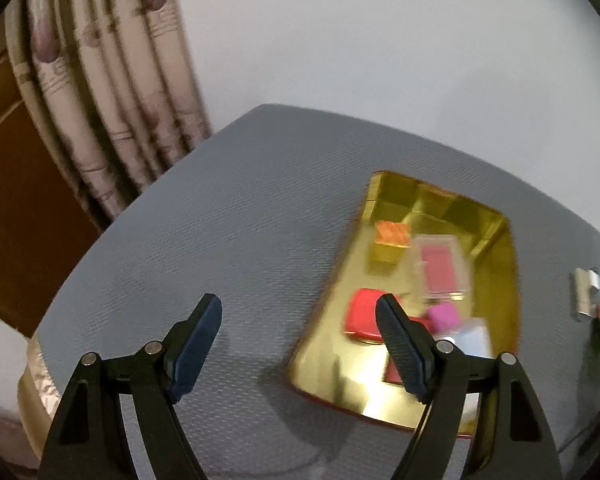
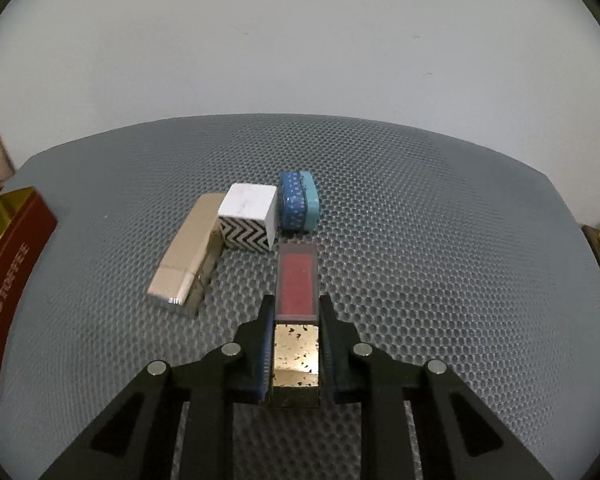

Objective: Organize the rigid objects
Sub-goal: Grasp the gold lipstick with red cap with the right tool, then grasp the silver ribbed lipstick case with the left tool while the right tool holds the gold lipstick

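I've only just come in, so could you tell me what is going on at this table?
A person is sorting small boxes with a handheld gripper in each hand. The right gripper is shut on a slim case with a red insert on the grey mat, near a zigzag box, a blue dotted tin and a beige box. The left gripper hangs open beside the gold tray, which holds several items.
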